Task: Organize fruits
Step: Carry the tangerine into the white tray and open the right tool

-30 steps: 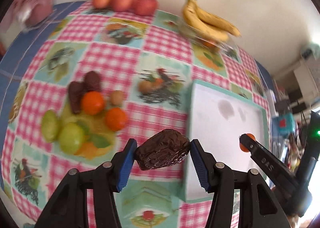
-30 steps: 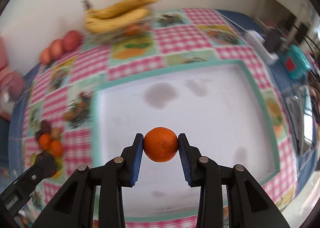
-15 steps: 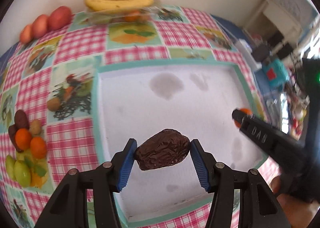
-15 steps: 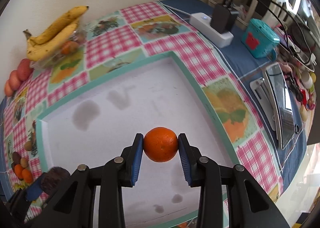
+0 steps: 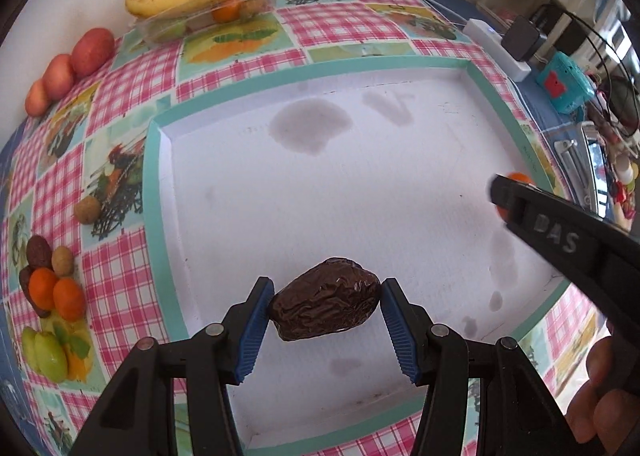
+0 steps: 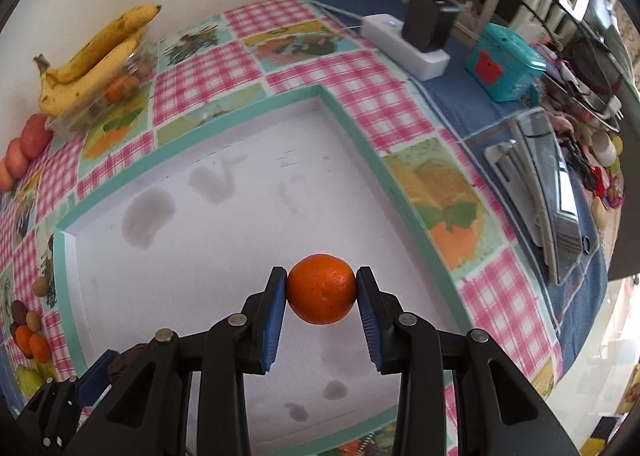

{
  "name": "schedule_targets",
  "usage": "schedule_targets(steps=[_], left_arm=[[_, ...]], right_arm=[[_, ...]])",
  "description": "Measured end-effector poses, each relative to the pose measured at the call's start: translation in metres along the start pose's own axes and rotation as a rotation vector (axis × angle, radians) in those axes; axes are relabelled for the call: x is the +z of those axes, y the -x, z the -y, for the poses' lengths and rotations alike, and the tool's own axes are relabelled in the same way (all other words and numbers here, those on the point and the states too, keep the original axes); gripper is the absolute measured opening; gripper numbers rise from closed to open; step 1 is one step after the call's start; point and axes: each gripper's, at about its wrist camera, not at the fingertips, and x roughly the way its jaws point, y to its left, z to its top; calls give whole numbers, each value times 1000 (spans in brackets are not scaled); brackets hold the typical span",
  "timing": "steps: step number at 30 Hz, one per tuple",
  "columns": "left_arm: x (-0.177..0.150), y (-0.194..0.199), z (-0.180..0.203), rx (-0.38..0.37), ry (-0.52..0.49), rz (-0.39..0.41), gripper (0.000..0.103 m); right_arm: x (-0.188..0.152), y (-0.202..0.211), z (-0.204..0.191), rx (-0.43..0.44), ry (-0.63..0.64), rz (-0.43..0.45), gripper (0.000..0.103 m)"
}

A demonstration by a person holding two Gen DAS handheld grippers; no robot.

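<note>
Below me the checked surface (image 5: pixel 352 20) carries a wide white tray (image 5: pixel 360 68) with a teal rim. Above its near part, my left tool (image 5: pixel 325 310) is clamped on a wrinkled brown date (image 5: pixel 325 306), and my right tool (image 6: pixel 321 290) pinches a small orange (image 6: pixel 321 289).

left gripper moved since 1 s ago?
Yes. The left gripper, shut on the date, swung right from the tablecloth fruit pile over the white tray.
</note>
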Motion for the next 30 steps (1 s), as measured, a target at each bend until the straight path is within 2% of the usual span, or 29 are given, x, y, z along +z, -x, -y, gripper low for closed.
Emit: schedule_targets(steps=[3, 6, 30], left_arm=[[1, 0, -13, 1, 39, 2, 58], [1, -2, -24, -37, 87, -5, 58], [1, -4, -20, -10, 46, 1, 60]], right_arm=[[1, 0, 10, -25, -26, 8, 37], [-1, -7, 12, -24, -39, -12, 37], [-3, -20, 8, -22, -23, -42, 37]])
